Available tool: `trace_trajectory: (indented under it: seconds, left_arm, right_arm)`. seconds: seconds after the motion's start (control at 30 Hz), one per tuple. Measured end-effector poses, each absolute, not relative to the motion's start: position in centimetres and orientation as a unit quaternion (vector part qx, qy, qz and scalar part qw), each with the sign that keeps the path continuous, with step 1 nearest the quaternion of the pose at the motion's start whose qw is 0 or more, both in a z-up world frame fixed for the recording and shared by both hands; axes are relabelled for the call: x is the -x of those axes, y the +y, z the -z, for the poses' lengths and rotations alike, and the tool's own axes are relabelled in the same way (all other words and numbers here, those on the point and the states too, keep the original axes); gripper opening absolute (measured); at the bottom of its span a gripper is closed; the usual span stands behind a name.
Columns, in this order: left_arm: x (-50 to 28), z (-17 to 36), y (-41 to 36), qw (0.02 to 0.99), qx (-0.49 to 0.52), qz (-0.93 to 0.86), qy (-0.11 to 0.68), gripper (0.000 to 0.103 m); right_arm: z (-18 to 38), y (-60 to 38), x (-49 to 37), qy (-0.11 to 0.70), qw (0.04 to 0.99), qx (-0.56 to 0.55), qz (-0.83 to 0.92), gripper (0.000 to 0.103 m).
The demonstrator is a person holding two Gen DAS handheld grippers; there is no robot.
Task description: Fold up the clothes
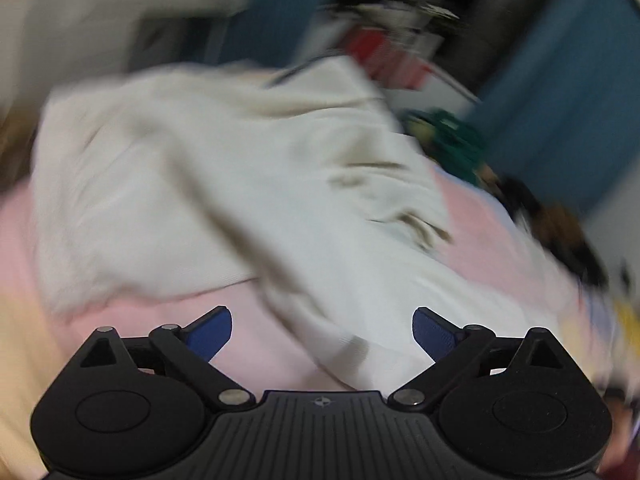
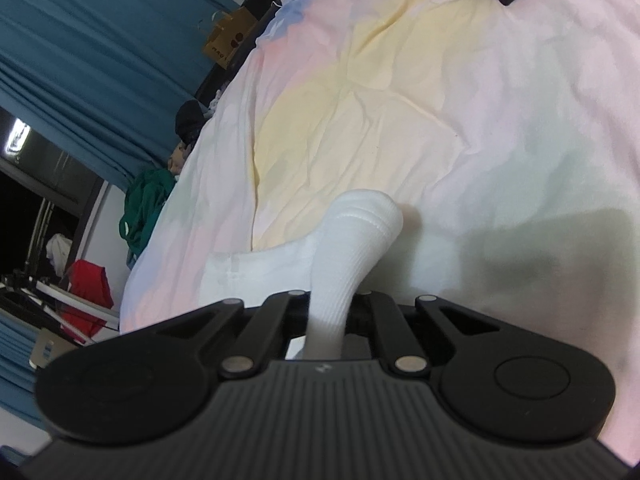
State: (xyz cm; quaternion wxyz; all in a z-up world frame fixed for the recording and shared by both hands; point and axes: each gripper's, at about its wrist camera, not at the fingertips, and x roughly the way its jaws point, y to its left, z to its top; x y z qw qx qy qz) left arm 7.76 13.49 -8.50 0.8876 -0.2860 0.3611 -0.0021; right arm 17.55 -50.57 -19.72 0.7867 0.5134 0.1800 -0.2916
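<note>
The right gripper [image 2: 326, 312] has its jaws pressed together on the ribbed cuff of a white sock [image 2: 352, 248]. The sock's long axis runs from the jaws away and slightly right, its rounded end farthest off and bent over the bedspread [image 2: 460, 120]. More white sock fabric lies flat just left of it. The bedspread is soft, wrinkled cotton in pastel pink, yellow and blue patches.

The left gripper [image 1: 322, 330] has its blue-padded jaws wide apart, holding nothing. Between and beyond them a cream garment [image 1: 224, 184] lies rumpled on the pink bedspread, one long limb of it slanting from far left to near right, ending just beside the right pad. This view is blurred.

Farther out hang teal curtains [image 2: 80, 60]. Green clothing [image 2: 144, 208] sits heaped at the bed's left edge, and a brown cardboard tag [image 2: 228, 40] hangs farther off. No containers are visible.
</note>
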Motion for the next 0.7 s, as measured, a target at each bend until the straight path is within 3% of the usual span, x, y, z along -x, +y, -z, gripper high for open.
trace_trajectory:
  seconds: [0.2, 0.5, 0.7]
  left_arm:
    - [-8.9, 11.9, 18.1, 0.815, 0.451, -0.056, 0.358, 0.098]
    - [-8.4, 13.9, 20.6, 0.775, 0.538, -0.112, 0.312, 0.083]
    - [-8.0, 15.0, 22.1, 0.748, 0.585, -0.152, 0.273, 0.08]
  right_arm:
    - [19.5, -50.4, -17.1, 0.175, 0.79, -0.512, 0.287, 0.005]
    - [19.4, -50.3, -17.1, 0.173, 0.785, -0.516, 0.296, 0.005]
    - [19.7, -50.5, -17.4, 0.17, 0.776, -0.526, 0.303, 0.005]
